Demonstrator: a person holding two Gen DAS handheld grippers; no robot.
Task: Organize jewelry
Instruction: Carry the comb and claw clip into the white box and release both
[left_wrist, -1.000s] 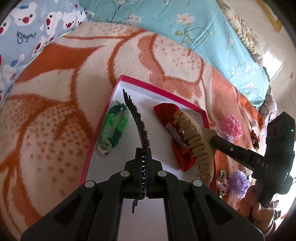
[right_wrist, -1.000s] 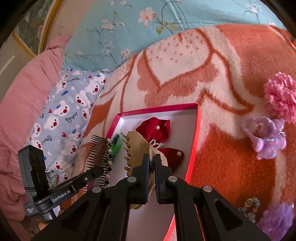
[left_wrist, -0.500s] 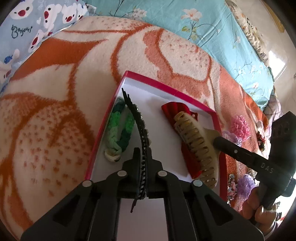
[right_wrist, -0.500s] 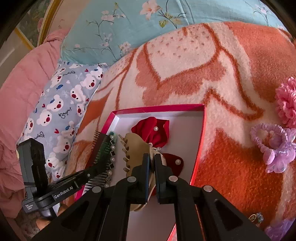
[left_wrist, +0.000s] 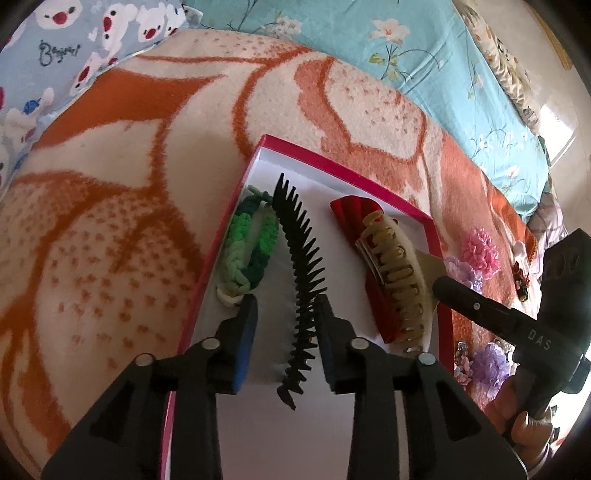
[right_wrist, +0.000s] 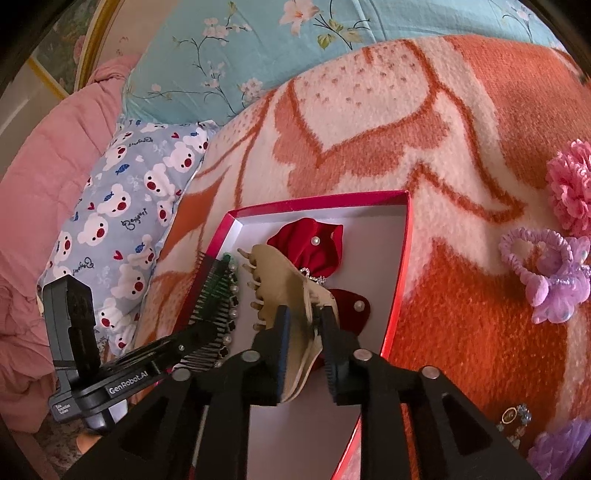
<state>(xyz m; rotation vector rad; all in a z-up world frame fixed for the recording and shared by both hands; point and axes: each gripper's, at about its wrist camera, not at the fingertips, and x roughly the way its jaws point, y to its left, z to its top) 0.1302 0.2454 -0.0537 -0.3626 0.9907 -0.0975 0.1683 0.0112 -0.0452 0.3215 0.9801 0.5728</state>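
A second ago both grippers were clamped shut; now both sets of jaws are opening. The left gripper (left_wrist: 284, 325) has let go of the black comb (left_wrist: 301, 291), which lies between its spread jaws in the red box (left_wrist: 369, 184). The right gripper (right_wrist: 304, 332) straddles the beige claw clip (right_wrist: 284, 280), resting on the red bow (right_wrist: 314, 243) there.

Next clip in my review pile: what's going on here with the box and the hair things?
A person with a gripper in each hand is putting hair accessories into a red-rimmed box on a bed blanket. The left gripper is opening around a black comb, which stands beside a green braided band. The right gripper is opening around a beige claw clip that lies over a red bow. Pink and purple flower ties lie on the blanket outside the box.
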